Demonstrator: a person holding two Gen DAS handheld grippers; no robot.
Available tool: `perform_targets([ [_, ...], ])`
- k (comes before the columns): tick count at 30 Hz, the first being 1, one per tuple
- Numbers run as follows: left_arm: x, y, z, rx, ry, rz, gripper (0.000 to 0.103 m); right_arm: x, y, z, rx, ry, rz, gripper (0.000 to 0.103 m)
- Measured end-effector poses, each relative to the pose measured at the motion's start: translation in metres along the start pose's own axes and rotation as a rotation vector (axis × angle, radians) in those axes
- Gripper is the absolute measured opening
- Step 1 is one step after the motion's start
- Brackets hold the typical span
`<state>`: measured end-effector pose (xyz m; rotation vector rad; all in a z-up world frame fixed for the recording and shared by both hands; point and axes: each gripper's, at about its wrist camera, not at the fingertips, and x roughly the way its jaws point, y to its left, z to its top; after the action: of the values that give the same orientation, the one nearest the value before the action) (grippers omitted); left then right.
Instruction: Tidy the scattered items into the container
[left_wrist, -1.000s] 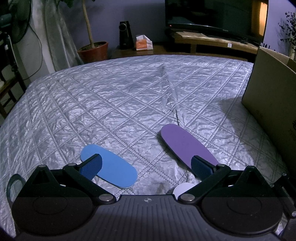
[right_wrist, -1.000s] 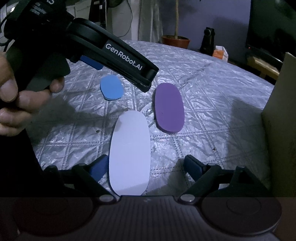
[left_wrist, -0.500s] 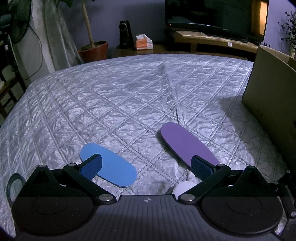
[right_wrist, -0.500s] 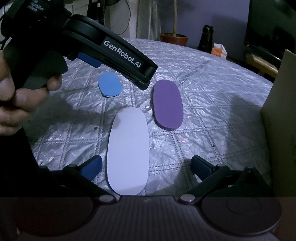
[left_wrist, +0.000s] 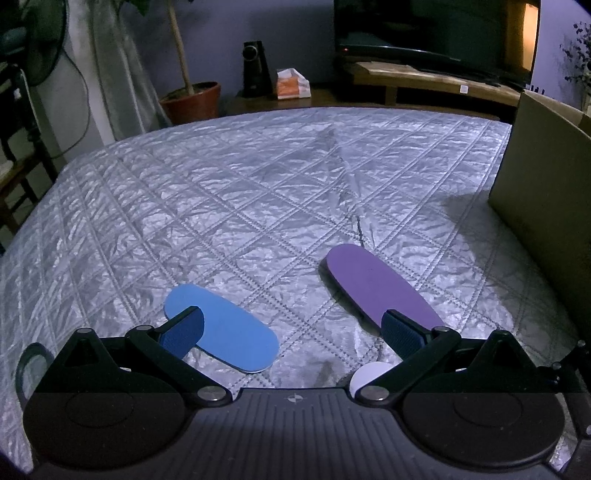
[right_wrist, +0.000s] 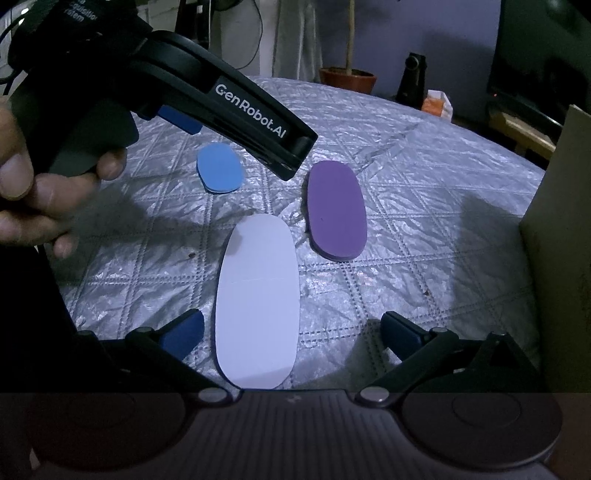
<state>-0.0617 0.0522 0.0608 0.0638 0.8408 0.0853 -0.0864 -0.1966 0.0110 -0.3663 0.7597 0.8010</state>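
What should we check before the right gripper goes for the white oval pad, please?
1. Right gripper jaws wide open, nothing held: ok.
2. White oval pad lies flat between the jaws: ok.
3. Purple pad apart from the white one: ok.
4. Left gripper open, empty: ok.
5. Cardboard box at right; room inside: cannot tell.
6. Blue pad out of the way: ok.

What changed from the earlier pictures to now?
The right hand-held gripper has just been opening its jaws wider around the white oval, without touching it. The blue oval, purple oval, cardboard box and open left hand-held gripper stayed put.
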Motion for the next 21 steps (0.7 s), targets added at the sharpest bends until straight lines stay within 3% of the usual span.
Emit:
perform_targets([
  [21, 0.0000, 0.0014, -0.0003, -0.012, 0.009, -0.011, 0.103, -0.0010, 0.0003, 0.0014, 0.005, -0.006, 0.003, 0.097],
])
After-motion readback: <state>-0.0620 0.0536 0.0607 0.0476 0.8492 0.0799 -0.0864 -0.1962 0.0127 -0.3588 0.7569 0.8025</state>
